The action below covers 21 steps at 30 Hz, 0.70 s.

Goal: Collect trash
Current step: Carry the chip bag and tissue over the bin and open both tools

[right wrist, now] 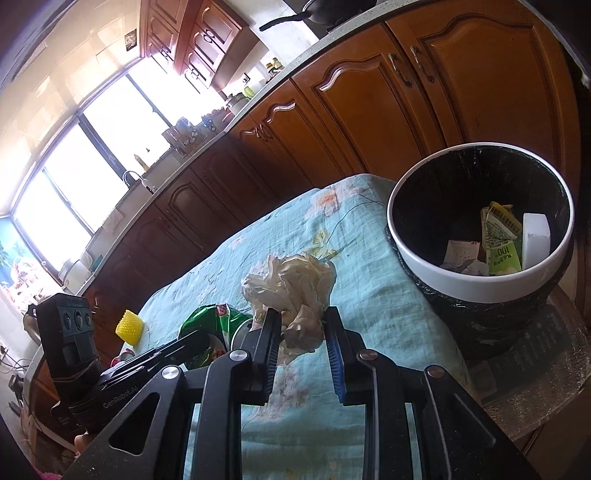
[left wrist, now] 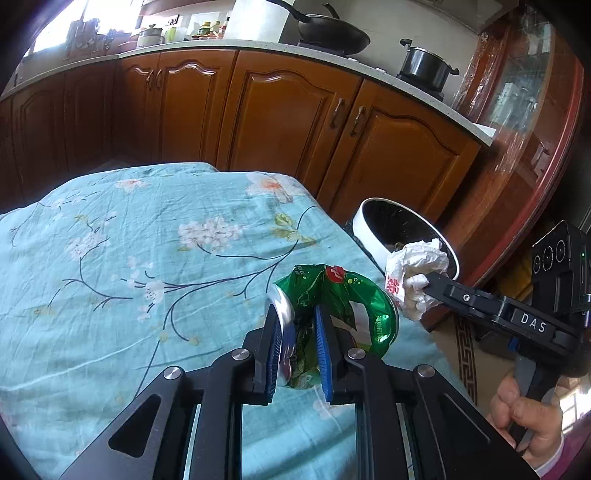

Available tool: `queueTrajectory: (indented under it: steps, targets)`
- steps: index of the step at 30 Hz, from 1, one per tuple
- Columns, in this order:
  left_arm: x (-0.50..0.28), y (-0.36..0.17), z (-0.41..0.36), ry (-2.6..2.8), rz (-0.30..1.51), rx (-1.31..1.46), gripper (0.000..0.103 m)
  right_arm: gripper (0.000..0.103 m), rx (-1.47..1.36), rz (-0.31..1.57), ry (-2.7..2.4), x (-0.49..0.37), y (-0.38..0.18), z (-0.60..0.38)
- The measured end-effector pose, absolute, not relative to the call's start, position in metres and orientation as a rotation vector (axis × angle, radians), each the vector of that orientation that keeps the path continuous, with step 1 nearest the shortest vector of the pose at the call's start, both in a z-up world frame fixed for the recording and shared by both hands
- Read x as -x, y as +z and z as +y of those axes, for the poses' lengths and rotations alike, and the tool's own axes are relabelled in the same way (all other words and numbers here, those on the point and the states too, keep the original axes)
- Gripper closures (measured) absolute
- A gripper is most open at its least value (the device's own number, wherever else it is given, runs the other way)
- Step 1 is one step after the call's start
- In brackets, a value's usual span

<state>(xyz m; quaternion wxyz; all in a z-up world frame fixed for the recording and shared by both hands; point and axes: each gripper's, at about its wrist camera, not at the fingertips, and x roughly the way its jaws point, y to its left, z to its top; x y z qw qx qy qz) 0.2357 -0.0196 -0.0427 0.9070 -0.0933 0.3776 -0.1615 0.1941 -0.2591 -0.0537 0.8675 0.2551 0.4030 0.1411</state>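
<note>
Left gripper (left wrist: 300,343): jaws clamped on a can (left wrist: 332,306), green and crushed, its silver end against the left blue pad. The can is held above the desk (left wrist: 129,240), over its right half, near the right edge.

Right gripper (right wrist: 301,328): jaws closed on a wad (right wrist: 291,291) of crumpled white paper or plastic (red print shows on it in the left view). The wad is lifted off the desk, near the right edge, just beside the can and between it and the bin (right wrist: 476,273). In the left view the same gripper (left wrist: 430,282) reaches in from the right, the wad (left wrist: 417,273) in front of the bin's rim.

Bin: white rim, black liner, standing off the desk's right edge. Inside it lie a green-and-yellow carton (right wrist: 502,236), a white block (right wrist: 535,240) and paper scraps (right wrist: 461,256).

Desk: covered by a pale blue cloth with a flower-and-branch print.

Yellow ridged object (right wrist: 129,326): at the desk's far left in the right view; what it is cannot be told.

Surroundings: brown wooden cabinets (left wrist: 295,110) behind the desk, under a counter carrying a wok (left wrist: 332,33) and a lidded pot (left wrist: 424,66). A hand (left wrist: 528,417) grips the right gripper's handle at lower right of the left view.
</note>
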Motion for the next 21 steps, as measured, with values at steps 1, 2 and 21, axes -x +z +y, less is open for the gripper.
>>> queueTrajectory:
  steps: [1,2,21]
  targets:
    - [-0.235,-0.042,-0.022,-0.338,0.778,0.19,0.088,0.079,-0.535,0.841,0.291,-0.193,-0.053,-0.261]
    - [-0.235,-0.04,-0.024,-0.342,0.776,0.186,0.088,0.079,-0.536,0.839,0.286,-0.192,-0.052,-0.264]
    - [-0.266,-0.028,-0.08,-0.403,0.759,0.159,0.089,0.079,-0.529,0.799,0.178,-0.183,-0.044,-0.328]
